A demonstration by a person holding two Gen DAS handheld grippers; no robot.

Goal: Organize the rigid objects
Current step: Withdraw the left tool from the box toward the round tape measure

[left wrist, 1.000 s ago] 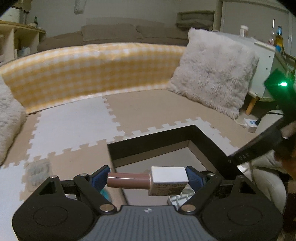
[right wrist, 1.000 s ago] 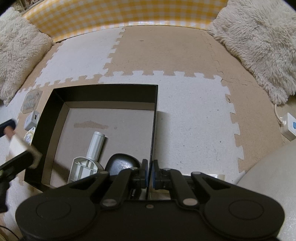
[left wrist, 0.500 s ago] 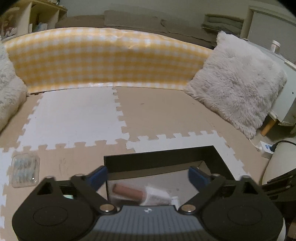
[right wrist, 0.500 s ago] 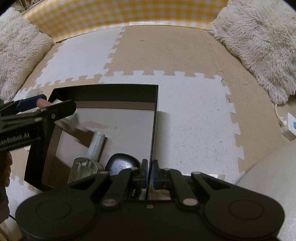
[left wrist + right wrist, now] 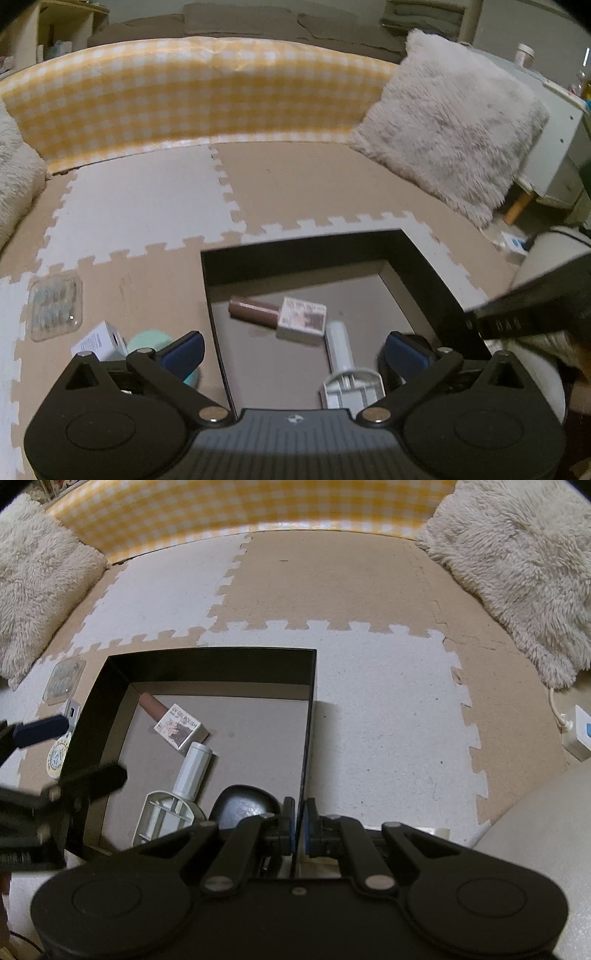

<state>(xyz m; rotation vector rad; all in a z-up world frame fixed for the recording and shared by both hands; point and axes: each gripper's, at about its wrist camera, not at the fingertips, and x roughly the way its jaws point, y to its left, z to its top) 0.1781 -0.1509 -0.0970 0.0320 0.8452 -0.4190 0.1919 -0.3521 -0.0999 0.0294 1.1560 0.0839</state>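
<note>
Left gripper (image 5: 291, 341) is opening, empty, over the small stiff brown-capped white polish bottle (image 5: 284, 316) at twelve o'clock; right gripper (image 5: 298, 829) is pinching the black cardboard box wall (image 5: 309, 716).

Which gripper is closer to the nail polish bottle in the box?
Left. The left gripper hangs open just above the nail polish bottle, nothing between its fingers. The right gripper is shut on the box wall, farther away.

polish bottle (image 5: 173, 722) in box (image 5: 221, 664) | dispenser (image 5: 184, 779) beside it
</note>
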